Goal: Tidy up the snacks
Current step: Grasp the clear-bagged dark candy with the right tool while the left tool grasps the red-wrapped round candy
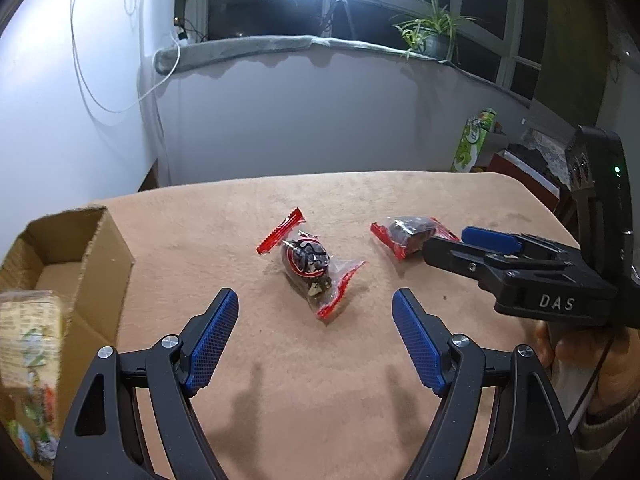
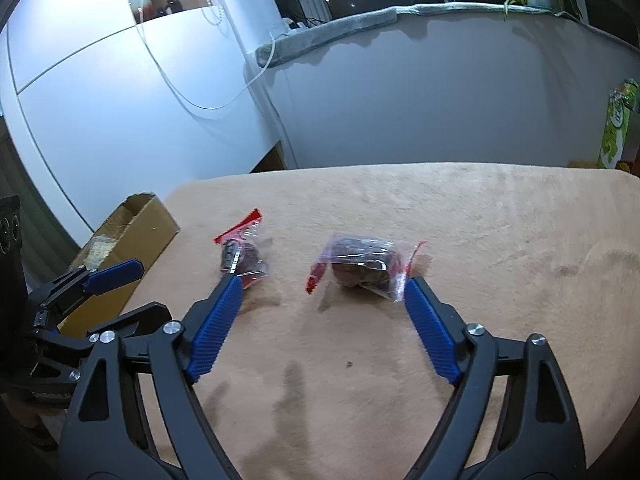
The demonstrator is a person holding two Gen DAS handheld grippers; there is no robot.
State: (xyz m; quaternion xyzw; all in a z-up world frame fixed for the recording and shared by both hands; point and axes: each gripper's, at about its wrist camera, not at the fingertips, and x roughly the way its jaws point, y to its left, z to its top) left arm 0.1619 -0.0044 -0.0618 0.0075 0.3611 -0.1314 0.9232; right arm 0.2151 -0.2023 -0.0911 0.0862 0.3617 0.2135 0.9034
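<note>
Cardboard box (image 1: 86, 264) is cut off at the left edge in the left wrist view; whatever sits inside it is a blurred greenish-yellow pack (image 1: 30, 344), print unreadable. In the right wrist view only the box's far corner shows, rest hidden behind the left gripper's fingers. Contents of both snack packets are dark lumps, can't tell what food.

Two snack packets on the tan tablecloth (image 2: 480, 240), near each other but apart. Left packet (image 1: 310, 266): clear plastic, red crimped ends, dark round contents with a red-white label. Right packet (image 2: 366, 266): same clear wrap with red ends, dark contents, more crumpled.

Left gripper (image 1: 316, 308): jaws spread wide, nothing between the pads, left packet just ahead of the tips, not touched. Right gripper (image 2: 324, 288): jaws released and wide, right packet sits at the mouth between the tips; the right-hand tip is at the wrapper's edge, contact unclear, not gripped. In the left wrist view the right gripper partly covers the right packet. A hand (image 1: 576, 364) holding it is cut off at the frame edge.
</note>
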